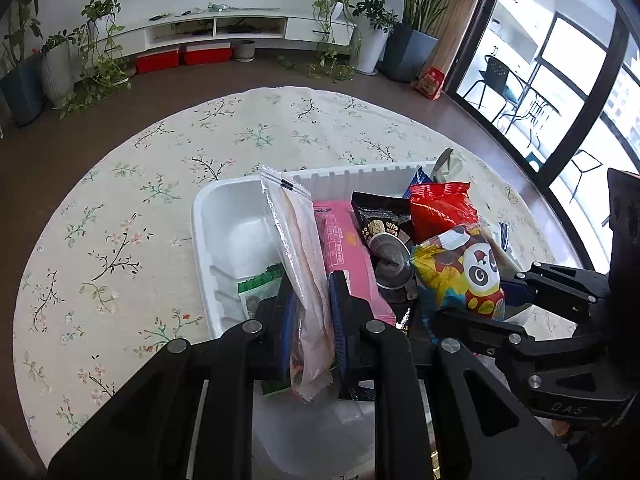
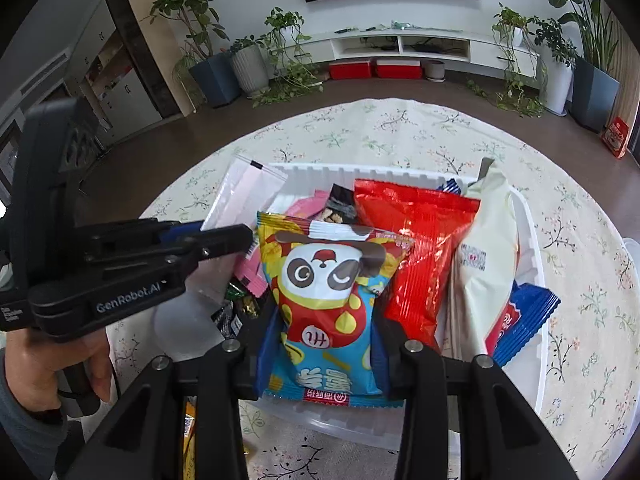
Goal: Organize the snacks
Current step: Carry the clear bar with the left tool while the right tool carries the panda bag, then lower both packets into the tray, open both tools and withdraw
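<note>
A: Left claw (image 1: pixel 312 312) status?
B: Pads pinched on a clear-wrapped pink snack packet (image 1: pixel 298 248), held upright over the white plastic bin (image 1: pixel 224 216) on the floral-cloth counter (image 1: pixel 120 200).
A: Right claw (image 2: pixel 320 344)?
B: Clamped partway on the panda-print snack bag (image 2: pixel 324 292) — above the same bin, beside the red bag (image 2: pixel 416 248) and cream bag (image 2: pixel 486 264) standing inside.

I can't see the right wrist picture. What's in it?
The right gripper holds a panda snack bag over a white bin already filled with a red bag, a cream bag and a blue packet. At left, a hand holds the left gripper, shut on a clear packet, above a flowery tablecloth.
</note>
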Action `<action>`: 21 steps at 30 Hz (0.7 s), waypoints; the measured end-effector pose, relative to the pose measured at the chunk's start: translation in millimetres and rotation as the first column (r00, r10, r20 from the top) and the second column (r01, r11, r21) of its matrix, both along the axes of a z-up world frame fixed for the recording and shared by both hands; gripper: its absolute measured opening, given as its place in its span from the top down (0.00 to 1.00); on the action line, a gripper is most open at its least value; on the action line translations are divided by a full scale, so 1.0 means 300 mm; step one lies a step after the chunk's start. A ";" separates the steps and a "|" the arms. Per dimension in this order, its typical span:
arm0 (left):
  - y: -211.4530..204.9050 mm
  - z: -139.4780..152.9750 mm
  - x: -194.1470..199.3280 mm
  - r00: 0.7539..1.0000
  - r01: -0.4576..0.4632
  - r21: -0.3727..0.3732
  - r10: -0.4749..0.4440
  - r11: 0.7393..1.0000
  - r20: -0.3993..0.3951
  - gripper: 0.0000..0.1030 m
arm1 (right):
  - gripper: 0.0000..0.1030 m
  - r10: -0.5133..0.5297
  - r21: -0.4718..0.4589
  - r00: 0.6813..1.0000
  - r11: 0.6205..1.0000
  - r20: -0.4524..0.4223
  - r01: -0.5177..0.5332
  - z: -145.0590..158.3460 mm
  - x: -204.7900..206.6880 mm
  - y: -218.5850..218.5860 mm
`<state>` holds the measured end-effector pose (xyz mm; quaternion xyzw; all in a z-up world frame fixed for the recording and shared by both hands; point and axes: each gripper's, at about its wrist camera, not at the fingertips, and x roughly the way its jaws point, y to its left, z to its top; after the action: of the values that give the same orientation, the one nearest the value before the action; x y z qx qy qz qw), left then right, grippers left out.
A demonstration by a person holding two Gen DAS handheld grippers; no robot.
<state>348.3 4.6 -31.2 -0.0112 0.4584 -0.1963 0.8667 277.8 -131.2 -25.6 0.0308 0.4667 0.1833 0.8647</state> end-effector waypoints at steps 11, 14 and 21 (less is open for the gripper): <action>0.002 -0.004 -0.005 1.000 -0.014 0.030 0.015 0.999 -0.015 0.59 | 0.57 -0.005 -0.070 1.000 0.998 0.011 0.005 -0.045 -0.010 0.032; 0.007 -0.009 -0.012 1.000 -0.017 0.032 0.018 0.999 -0.014 0.47 | 0.57 -0.008 -0.075 1.000 0.997 0.015 0.009 -0.045 -0.014 0.037; -0.007 -0.001 -0.039 1.000 -0.010 0.039 0.010 0.999 0.004 0.31 | 0.50 -0.005 -0.079 1.000 0.997 0.022 0.007 -0.043 -0.022 0.042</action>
<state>336.4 2.7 -31.3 0.0037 0.4605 -0.1832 0.8685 271.1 -118.7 -38.5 -0.0042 0.4642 0.1624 0.8707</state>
